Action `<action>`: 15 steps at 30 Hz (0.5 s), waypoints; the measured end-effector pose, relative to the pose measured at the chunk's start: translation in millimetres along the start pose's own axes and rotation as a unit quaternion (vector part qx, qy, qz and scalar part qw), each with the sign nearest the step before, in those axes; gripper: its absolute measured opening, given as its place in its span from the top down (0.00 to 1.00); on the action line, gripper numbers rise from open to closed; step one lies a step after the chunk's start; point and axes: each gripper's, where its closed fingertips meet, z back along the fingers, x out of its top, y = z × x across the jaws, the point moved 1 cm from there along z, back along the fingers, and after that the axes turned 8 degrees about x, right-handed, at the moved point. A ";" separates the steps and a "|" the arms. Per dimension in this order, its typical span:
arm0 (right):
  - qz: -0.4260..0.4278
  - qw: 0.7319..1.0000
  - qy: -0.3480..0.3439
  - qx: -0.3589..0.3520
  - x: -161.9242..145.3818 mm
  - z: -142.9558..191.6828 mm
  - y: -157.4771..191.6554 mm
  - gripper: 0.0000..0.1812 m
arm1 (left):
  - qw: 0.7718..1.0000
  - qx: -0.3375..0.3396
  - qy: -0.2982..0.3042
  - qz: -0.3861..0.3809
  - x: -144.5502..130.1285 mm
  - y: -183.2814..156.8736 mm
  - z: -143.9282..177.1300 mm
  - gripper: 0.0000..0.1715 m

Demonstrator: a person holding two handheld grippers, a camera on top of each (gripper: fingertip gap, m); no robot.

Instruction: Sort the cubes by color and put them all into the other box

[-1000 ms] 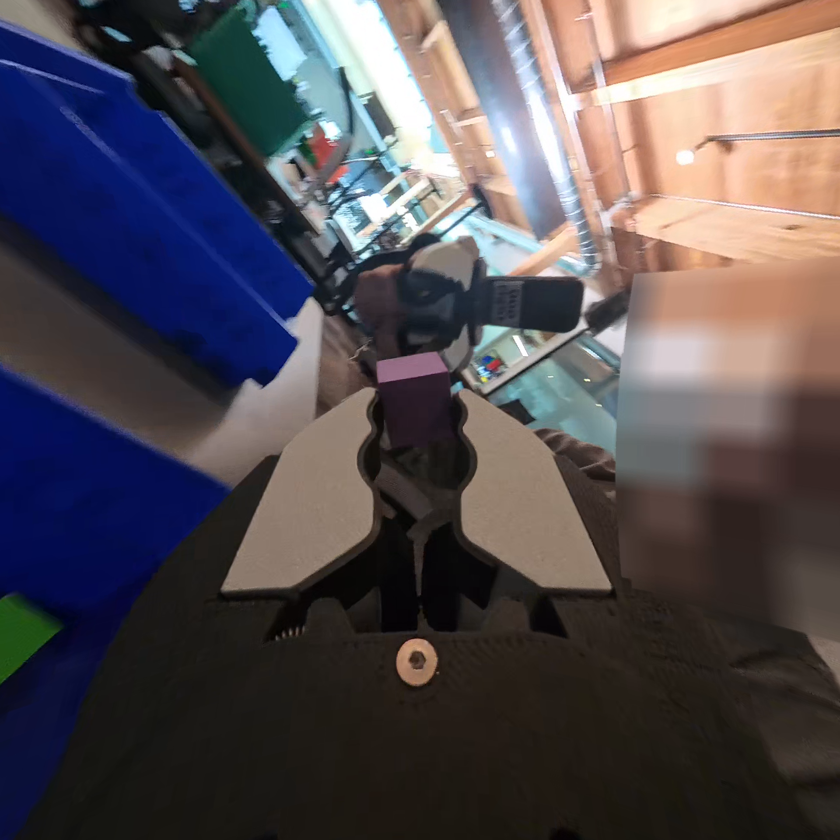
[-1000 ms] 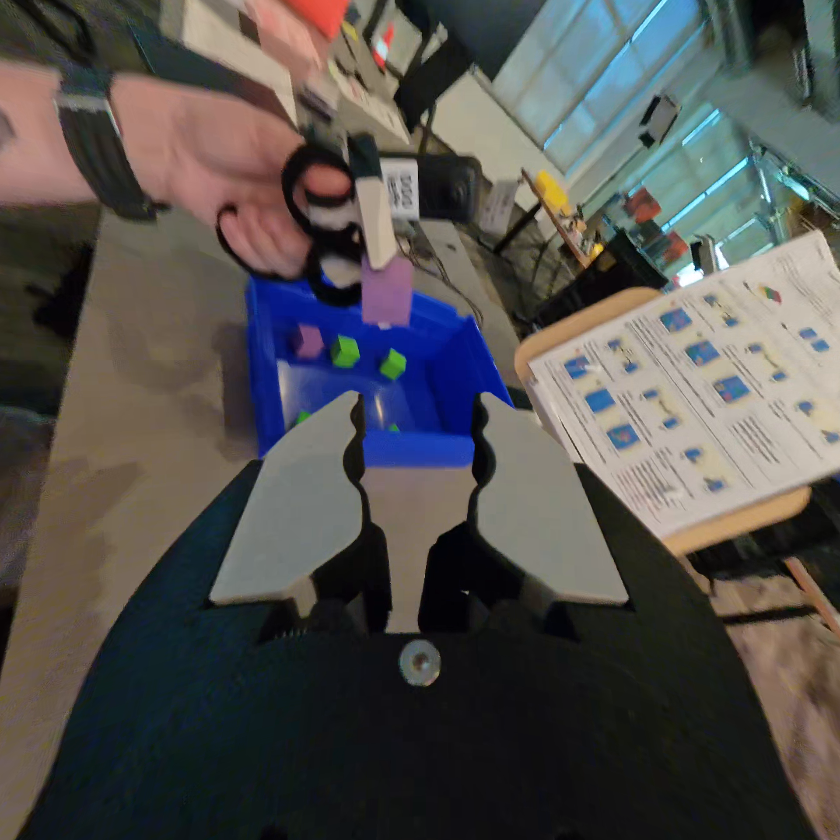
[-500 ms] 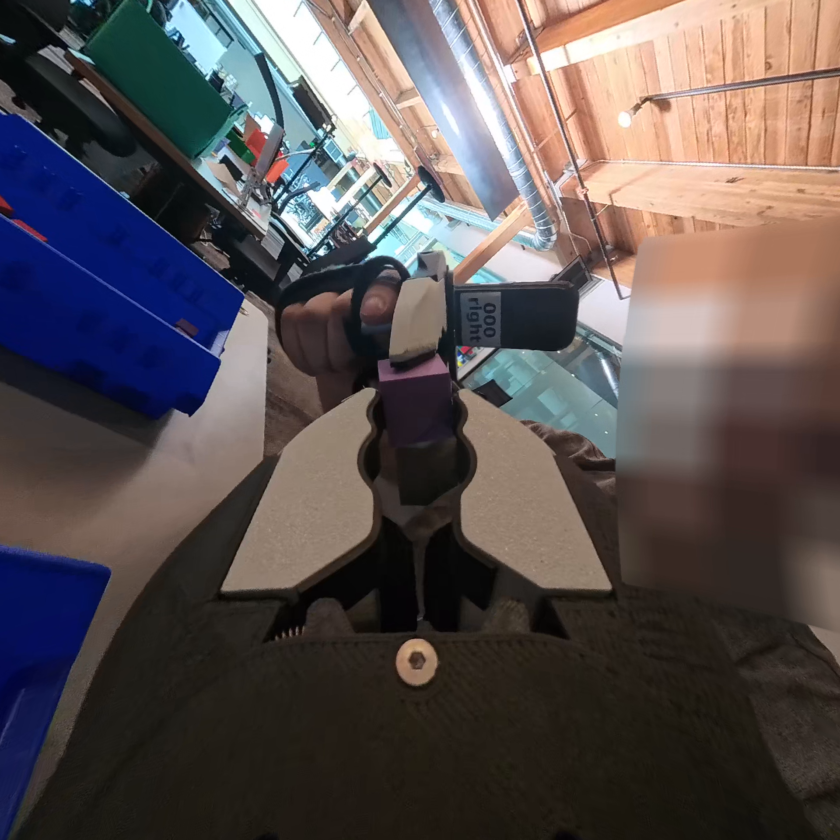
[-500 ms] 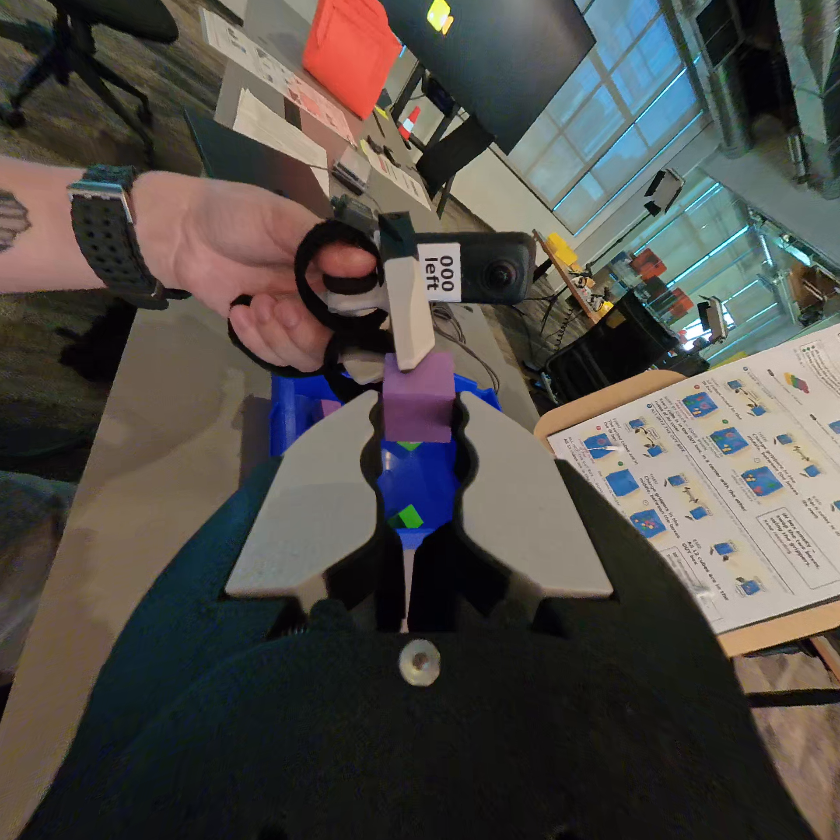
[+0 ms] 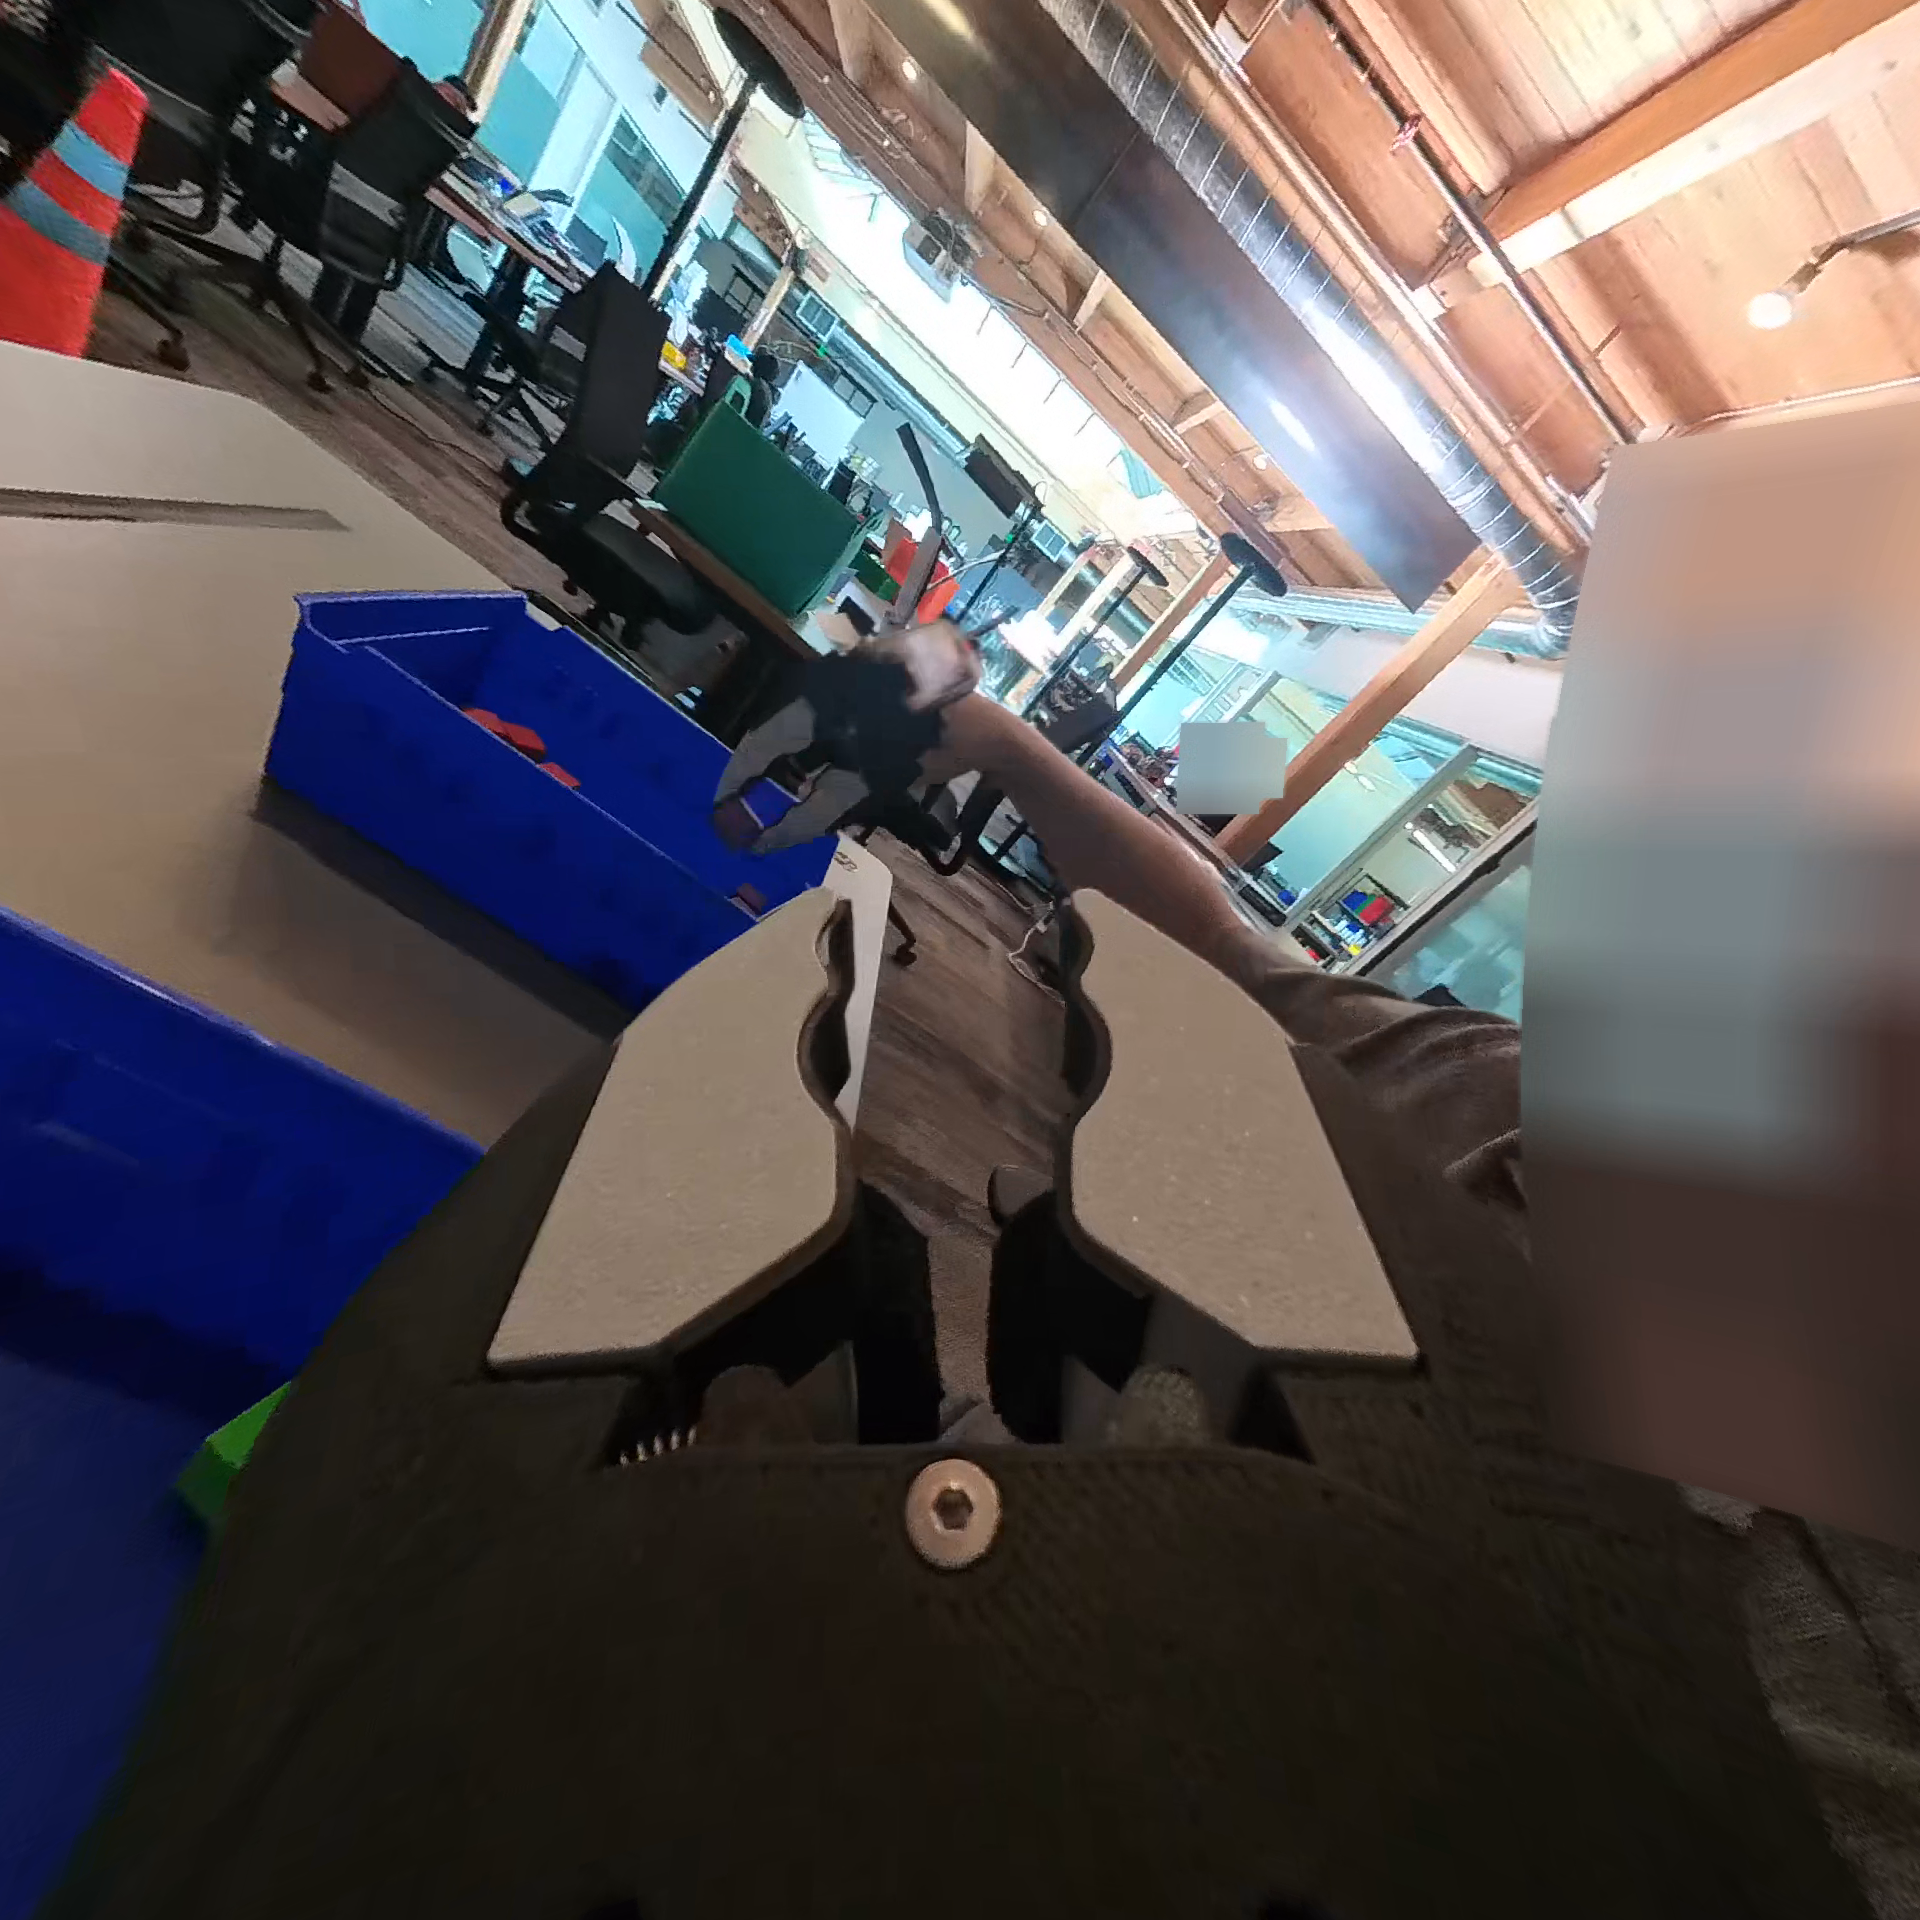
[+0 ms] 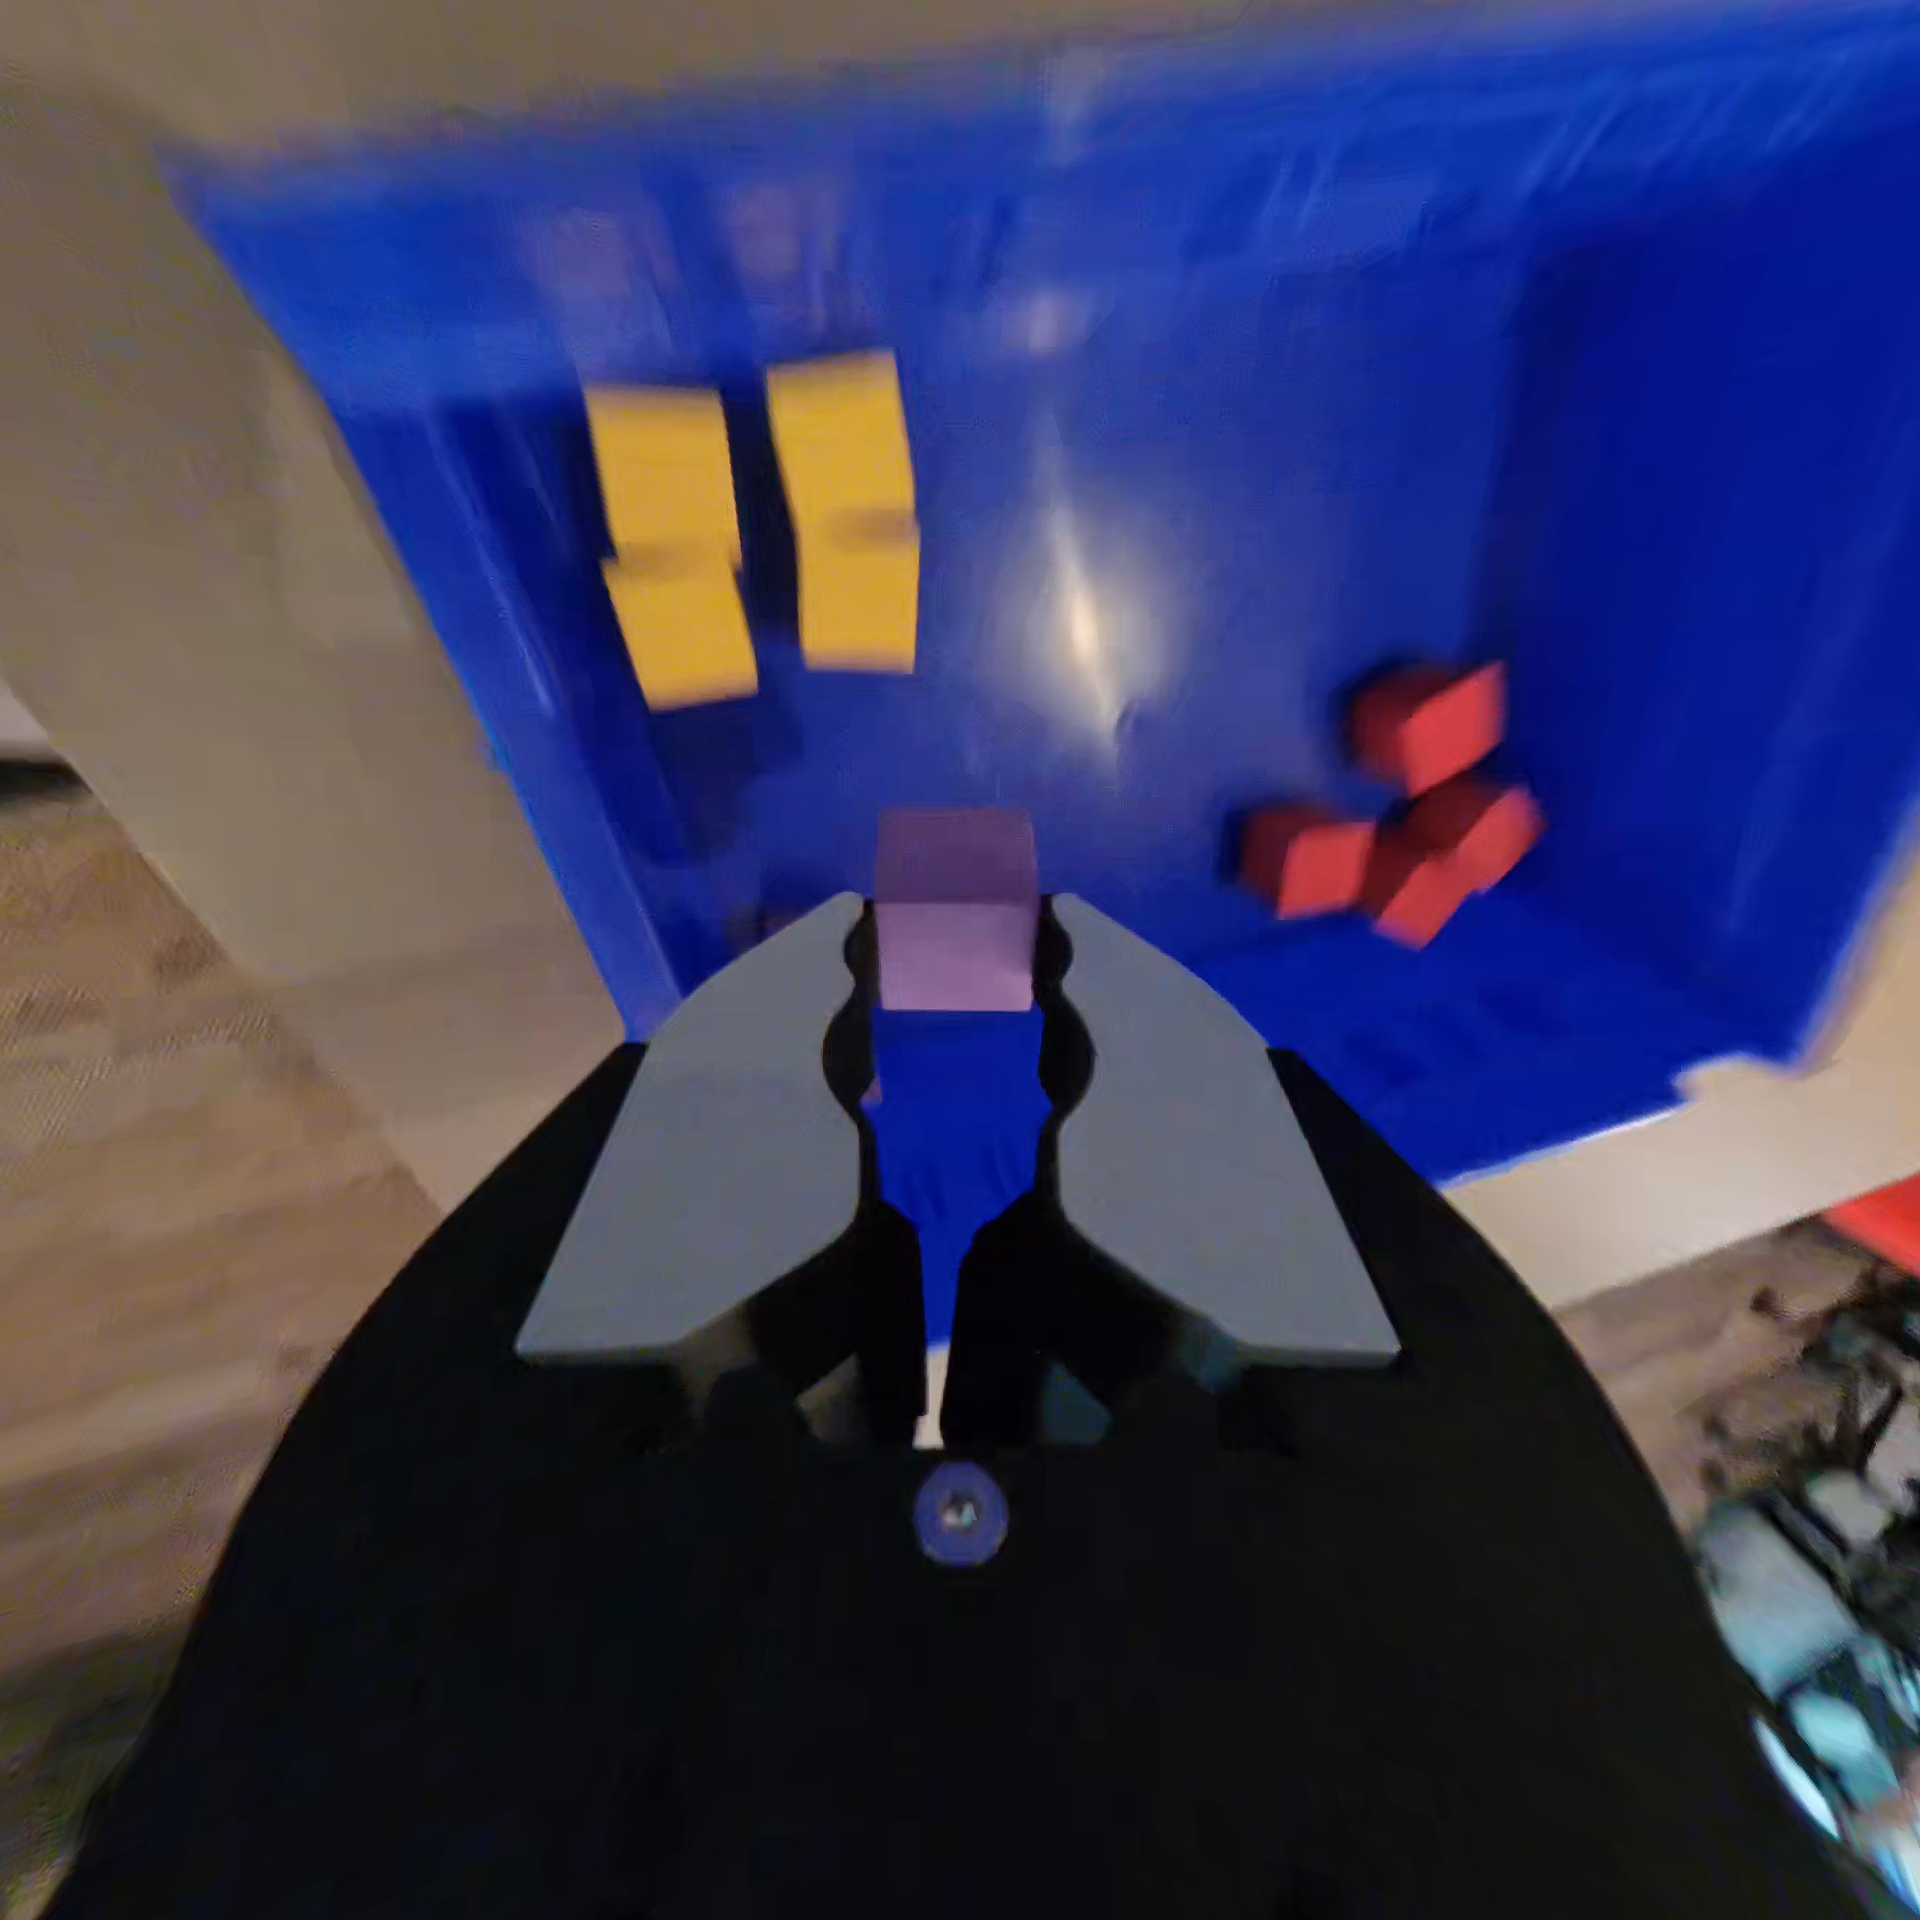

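My right gripper [image 6: 954,914] is shut on a purple cube [image 6: 954,961] and holds it above a blue bin [image 6: 1195,312]. That bin holds yellow cubes [image 6: 758,530] on the left and red cubes [image 6: 1392,821] on the right; this view is motion-blurred. My left gripper [image 5: 956,920] is open and empty, pointing out over the table edge. In the left wrist view the right gripper [image 5: 821,769] shows farther off, with the purple cube [image 5: 743,821] over the far blue bin [image 5: 468,800].
A second blue bin [image 5: 156,1143] sits close at the left, with a green block [image 5: 234,1439] by it. The grey table [image 5: 156,623] runs between the bins. A person's arm [image 5: 1091,821] reaches across. Office chairs and desks stand beyond the table.
The purple cube passed from my left gripper to my right one. The left opened and drew back; the right swung with the cube over the bin of yellow and red cubes.
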 end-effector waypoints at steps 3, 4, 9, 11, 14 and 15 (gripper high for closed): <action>-0.009 0.994 0.106 0.016 -47.5 -30.8 -7.6 0.84 | 0.999 0.034 0.015 -0.006 -4.4 11.0 -0.7 0.78; -0.011 0.992 0.122 0.019 -54.2 -35.8 -9.8 0.84 | 0.998 0.055 0.025 -0.007 -7.5 18.3 -1.0 0.78; 0.005 0.980 0.191 0.049 -68.3 -51.0 -10.3 0.84 | 0.989 0.134 0.066 -0.011 -20.0 45.0 0.3 0.78; 0.001 0.976 0.204 0.070 -69.4 -56.0 -7.7 0.84 | 0.988 0.136 0.070 -0.014 -20.9 44.8 0.1 0.77; -0.008 0.969 0.225 0.099 -74.9 -63.8 -4.6 0.84 | 0.986 0.146 0.077 -0.022 -21.9 44.8 0.9 0.77; -0.016 0.966 0.235 0.108 -77.8 -65.7 -3.7 0.84 | 0.986 0.149 0.079 -0.023 -22.1 44.7 1.4 0.77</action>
